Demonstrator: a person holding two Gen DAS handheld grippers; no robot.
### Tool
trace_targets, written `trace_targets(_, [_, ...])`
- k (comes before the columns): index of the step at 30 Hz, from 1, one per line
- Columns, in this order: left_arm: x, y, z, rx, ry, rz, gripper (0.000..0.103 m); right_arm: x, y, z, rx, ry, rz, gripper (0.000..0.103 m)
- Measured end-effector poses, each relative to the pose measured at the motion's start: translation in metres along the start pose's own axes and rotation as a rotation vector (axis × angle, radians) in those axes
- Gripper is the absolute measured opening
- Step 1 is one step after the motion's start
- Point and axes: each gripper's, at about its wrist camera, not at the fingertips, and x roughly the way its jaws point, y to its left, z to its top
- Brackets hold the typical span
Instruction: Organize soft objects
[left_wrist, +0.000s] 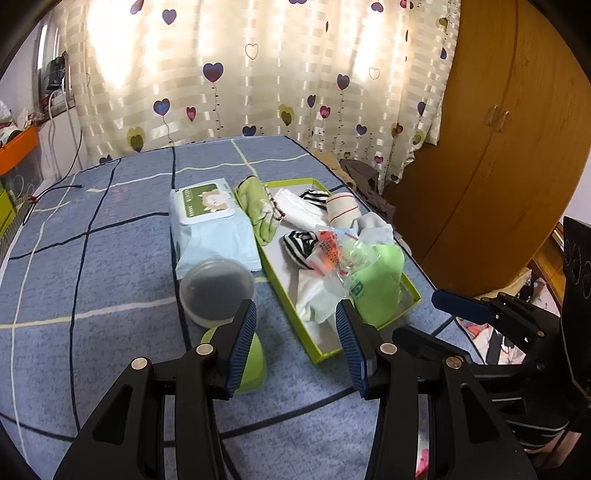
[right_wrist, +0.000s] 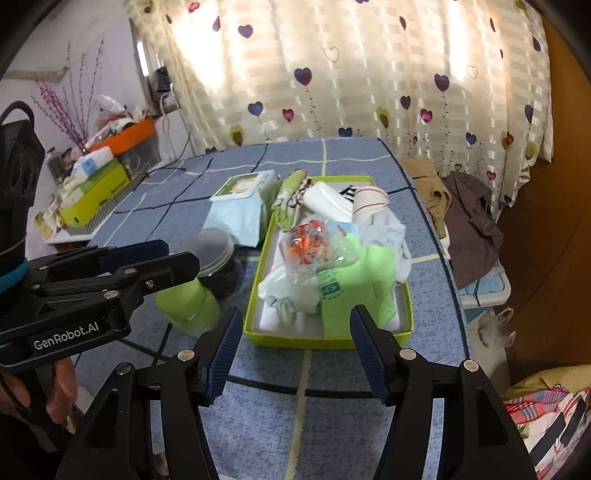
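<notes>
Lengthwise, green box (right_wrist: 295, 341) toward curtain (right_wrist: 369, 74)

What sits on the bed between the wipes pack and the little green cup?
A round clear tub with dark contents sits between the wipes pack and green cup, clearest in the left wrist view.

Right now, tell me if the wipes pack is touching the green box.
Touching. In the left wrist view the wipes pack lies flush against the green box's long left wall, with no blue cloth visible between them.
</notes>
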Motion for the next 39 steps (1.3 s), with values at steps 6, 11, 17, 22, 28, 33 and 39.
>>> trace_targets(6, [-0.001,0.006,-0.004,-0.026,0.007,-0.004,0.046,0.002,0.006,-0.002,-0.012,0.01,0.002,0.061])
trace_targets(11, [-0.003,0.006,-0.008,-0.018,0.005,0.023,0.046,0.003,0.008,-0.005,-0.017,0.018,0.0,0.061])
trace_targets(17, [-0.002,0.006,-0.01,-0.029,0.012,0.015,0.046,0.003,0.011,-0.006,-0.024,0.023,-0.004,0.061])
trace_targets(22, [-0.002,0.007,-0.012,-0.036,0.013,0.012,0.046,0.003,0.011,-0.006,-0.024,0.024,-0.004,0.061])
trace_targets(28, [-0.002,0.008,-0.012,-0.042,0.012,0.005,0.046,0.003,0.012,-0.006,-0.025,0.024,-0.004,0.061])
trace_targets(33, [-0.002,0.008,-0.012,-0.046,0.014,0.004,0.046,0.004,0.013,-0.009,-0.032,0.025,-0.001,0.061])
trace_targets(39, [-0.001,0.009,-0.012,-0.051,0.013,0.007,0.046,0.005,0.014,-0.008,-0.032,0.026,-0.002,0.061])
